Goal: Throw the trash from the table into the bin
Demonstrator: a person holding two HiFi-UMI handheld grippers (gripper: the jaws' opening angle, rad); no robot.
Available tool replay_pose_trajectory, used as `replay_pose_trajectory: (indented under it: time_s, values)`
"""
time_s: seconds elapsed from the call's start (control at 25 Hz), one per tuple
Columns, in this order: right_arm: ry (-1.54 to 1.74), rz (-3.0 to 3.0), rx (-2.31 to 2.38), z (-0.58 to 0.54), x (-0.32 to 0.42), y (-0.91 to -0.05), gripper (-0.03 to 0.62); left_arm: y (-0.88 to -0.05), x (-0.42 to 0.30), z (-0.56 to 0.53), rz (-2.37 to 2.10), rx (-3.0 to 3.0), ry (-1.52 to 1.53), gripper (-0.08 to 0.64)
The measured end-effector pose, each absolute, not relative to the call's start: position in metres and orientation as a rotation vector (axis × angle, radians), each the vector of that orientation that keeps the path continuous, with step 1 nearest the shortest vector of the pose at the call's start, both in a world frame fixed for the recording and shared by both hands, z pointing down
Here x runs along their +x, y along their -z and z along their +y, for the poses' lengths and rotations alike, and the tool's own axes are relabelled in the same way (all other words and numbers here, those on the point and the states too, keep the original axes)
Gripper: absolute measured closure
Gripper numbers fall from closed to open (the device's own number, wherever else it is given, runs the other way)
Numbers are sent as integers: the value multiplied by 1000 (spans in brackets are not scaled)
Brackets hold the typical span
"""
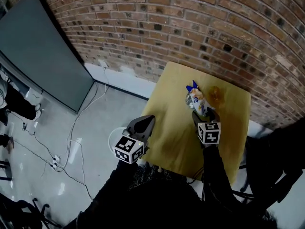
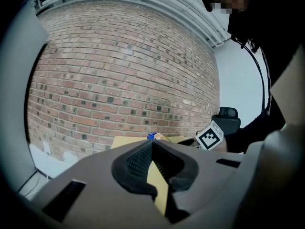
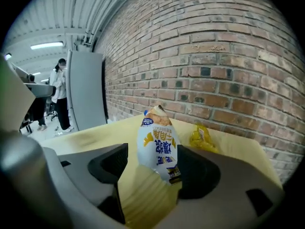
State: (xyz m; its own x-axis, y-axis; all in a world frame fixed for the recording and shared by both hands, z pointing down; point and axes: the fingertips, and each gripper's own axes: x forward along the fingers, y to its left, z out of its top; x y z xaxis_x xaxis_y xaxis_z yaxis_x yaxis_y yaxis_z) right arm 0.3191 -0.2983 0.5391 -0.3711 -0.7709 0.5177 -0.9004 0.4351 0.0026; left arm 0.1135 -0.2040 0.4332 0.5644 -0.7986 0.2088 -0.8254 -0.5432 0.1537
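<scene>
A white and blue snack bag (image 1: 197, 100) lies on the yellow table (image 1: 174, 128), with a crumpled yellow wrapper (image 1: 216, 95) just to its right. My right gripper (image 1: 205, 114) is at the bag's near end with its jaws wide apart. In the right gripper view the bag (image 3: 158, 144) sits between the jaws of that gripper (image 3: 157, 165), bare table showing on its left side; the wrapper (image 3: 202, 137) lies beyond. My left gripper (image 1: 145, 123) hovers at the table's left edge, its tips together and nothing in them (image 2: 151, 149). The bag's blue corner (image 2: 151, 136) peeks over them.
A brick wall (image 1: 190, 27) backs the table. A grey panel (image 1: 38, 51) and cables (image 1: 71, 142) are on the floor to the left. A white round rim (image 1: 113, 136) shows under the left gripper. A dark chair (image 1: 279, 151) stands at the right. A person (image 3: 59, 94) stands far off.
</scene>
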Motion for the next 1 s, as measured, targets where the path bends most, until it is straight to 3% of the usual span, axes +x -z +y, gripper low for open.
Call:
replay_pose_trajectory:
  time_s: [0.2, 0.24, 0.32, 0.36, 1.0]
  values:
    - [-349, -2201, 1388, -304, 323, -548, 271, -435, 107, -203, -1385, 2545, -172, 557]
    - [-334, -2189, 1389, -305, 324, -548, 321, -435, 106, -203, -1393, 2542, -173, 557]
    - [-305, -2166, 1406, -305, 327, -546, 544, -434, 103, -202, -1405, 2536, -172, 557]
    - [-295, -2164, 1412, -305, 327, -544, 571, -434, 102, -201, -1411, 2533, -171, 557]
    - [-241, -2344, 1280, -299, 250, -514, 583, -417, 25, -189, -1695, 2403, -104, 557]
